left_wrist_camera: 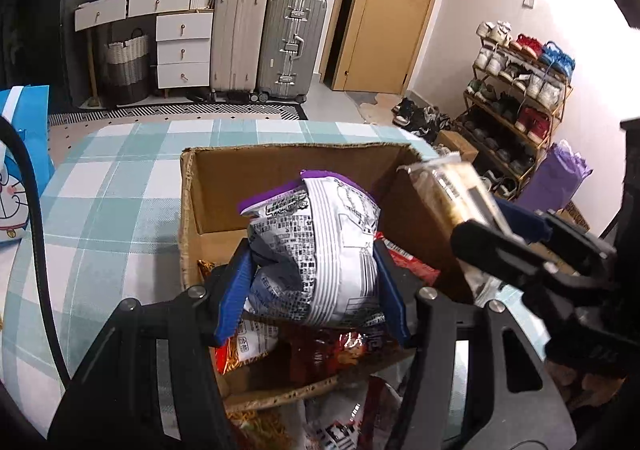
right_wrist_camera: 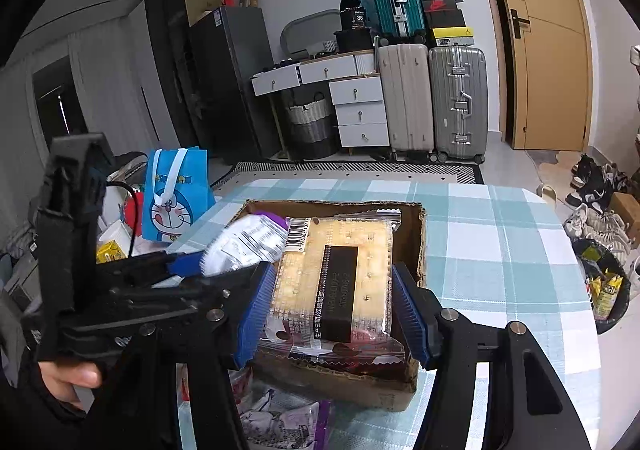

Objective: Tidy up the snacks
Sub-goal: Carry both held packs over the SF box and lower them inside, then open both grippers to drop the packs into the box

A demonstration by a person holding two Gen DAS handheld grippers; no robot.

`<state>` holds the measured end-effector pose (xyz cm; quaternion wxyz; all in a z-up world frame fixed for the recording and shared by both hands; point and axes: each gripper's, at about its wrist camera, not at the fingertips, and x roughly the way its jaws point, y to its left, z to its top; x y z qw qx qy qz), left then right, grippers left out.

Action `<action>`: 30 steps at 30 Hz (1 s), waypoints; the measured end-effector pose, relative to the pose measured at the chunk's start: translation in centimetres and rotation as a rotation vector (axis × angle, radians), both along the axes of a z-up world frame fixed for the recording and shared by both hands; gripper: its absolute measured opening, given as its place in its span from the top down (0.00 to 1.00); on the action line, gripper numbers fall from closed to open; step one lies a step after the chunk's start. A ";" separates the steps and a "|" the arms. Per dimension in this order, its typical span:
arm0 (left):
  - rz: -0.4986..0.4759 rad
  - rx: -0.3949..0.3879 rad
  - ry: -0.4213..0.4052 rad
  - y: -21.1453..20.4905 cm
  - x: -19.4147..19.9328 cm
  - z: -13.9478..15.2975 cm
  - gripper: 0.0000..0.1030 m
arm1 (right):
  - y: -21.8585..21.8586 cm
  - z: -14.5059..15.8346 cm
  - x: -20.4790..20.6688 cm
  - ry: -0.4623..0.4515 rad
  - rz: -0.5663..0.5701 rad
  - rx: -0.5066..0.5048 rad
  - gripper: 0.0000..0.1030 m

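Note:
My left gripper [left_wrist_camera: 312, 282] is shut on a white and purple snack bag [left_wrist_camera: 320, 250] and holds it over an open cardboard box [left_wrist_camera: 188, 218] on the checked table. Red and orange snack packets [left_wrist_camera: 244, 350] lie in the box under it. My right gripper [right_wrist_camera: 332, 310] is shut on a clear pack of pale crackers [right_wrist_camera: 336, 274] with a black label, held over the same box [right_wrist_camera: 418, 250]. The cracker pack also shows in the left wrist view [left_wrist_camera: 452, 190] at the box's right wall. The white and purple bag shows in the right wrist view [right_wrist_camera: 244, 238].
A blue cartoon gift bag [right_wrist_camera: 176, 194] stands at the table's left edge. More snack packets [right_wrist_camera: 280, 422] lie on the table in front of the box. Suitcases [right_wrist_camera: 432, 102], a drawer unit, a door and a shoe rack [left_wrist_camera: 516, 98] stand beyond the table [right_wrist_camera: 500, 250].

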<state>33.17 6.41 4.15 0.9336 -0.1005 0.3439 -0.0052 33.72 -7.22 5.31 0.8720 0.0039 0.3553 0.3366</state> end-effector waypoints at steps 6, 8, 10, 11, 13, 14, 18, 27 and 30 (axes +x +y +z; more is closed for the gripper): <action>-0.002 0.021 -0.012 -0.2 1.0 -0.9 0.47 | 0.0 -0.9 1.0 0.021 0.005 0.031 0.42; 0.000 0.027 -0.016 -0.3 1.1 -1.0 0.47 | 0.2 -1.3 1.3 0.020 0.002 0.022 0.42; 0.000 0.031 -0.014 -0.3 1.5 -1.1 0.47 | 0.3 -1.7 1.6 0.023 0.000 0.021 0.42; 0.002 0.033 -0.014 -0.3 1.6 -1.2 0.47 | 0.3 -1.9 1.8 0.029 -0.001 0.020 0.42; 0.001 0.036 -0.013 -0.3 1.7 -1.2 0.46 | 0.4 -2.3 2.0 0.032 -0.003 0.019 0.42; 0.000 0.041 -0.010 -0.4 1.9 -1.2 0.46 | 0.4 -2.4 2.1 0.033 -0.004 0.019 0.42; -0.010 0.056 0.008 -0.7 1.9 -1.2 0.46 | 0.1 -2.3 2.1 0.034 -0.007 0.023 0.42; 0.008 0.039 -0.024 0.1 -1.8 1.7 0.05 | -2.0 -0.1 -0.9 -0.012 -0.027 0.014 0.10; 0.031 0.020 -0.033 1.0 -4.0 2.6 0.01 | -3.0 0.3 -1.9 0.007 -0.041 0.017 0.00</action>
